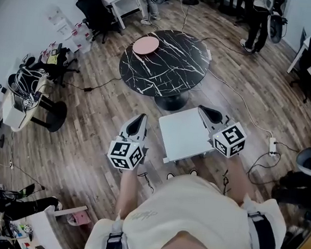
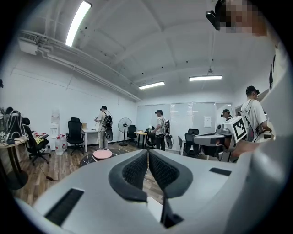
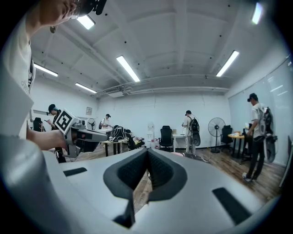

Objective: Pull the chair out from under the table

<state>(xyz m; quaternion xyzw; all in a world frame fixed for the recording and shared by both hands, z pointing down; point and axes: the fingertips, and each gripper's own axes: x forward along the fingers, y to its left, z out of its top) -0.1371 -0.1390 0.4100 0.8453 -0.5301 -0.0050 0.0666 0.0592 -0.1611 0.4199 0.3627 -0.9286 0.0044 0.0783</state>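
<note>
left gripper: the left gripper (image 1: 139,121) had its jaws pressed together with nothing between them. Its own view showed the pads meeting on empty air (image 2: 147,168), pointing roughly level toward the round marble table (image 1: 177,68).

right gripper: same deal, the right gripper (image 1: 207,114) was closed up tight and empty (image 3: 146,170), aimed toward the table too.

chair: the white chair (image 1: 183,136) was really just a square seat from above, and I couldn't make out a backrest. It sat on the person's side of the table, with its far edge close to the table's pedestal (image 1: 171,102). Looked to me like most of the seat was already clear of the tabletop.

which way from the grippers: the chair lay between the two of them. It was to the right of the left gripper and to the left of, and under, the right one.

nearer hand: the right, I'd say. Its tip overlapped the seat's far right corner from overhead, though I couldn't tell if it actually touched. The left one was just beside the seat's left edge, apart from it.

long axis: none really, since the seat was squarish and turned a bit relative to the table.

pull direction (my guess): straight away from the table, back toward the person.

also on the table: a pink disc (image 1: 146,45) on the far left side, well away from the chair.
</note>
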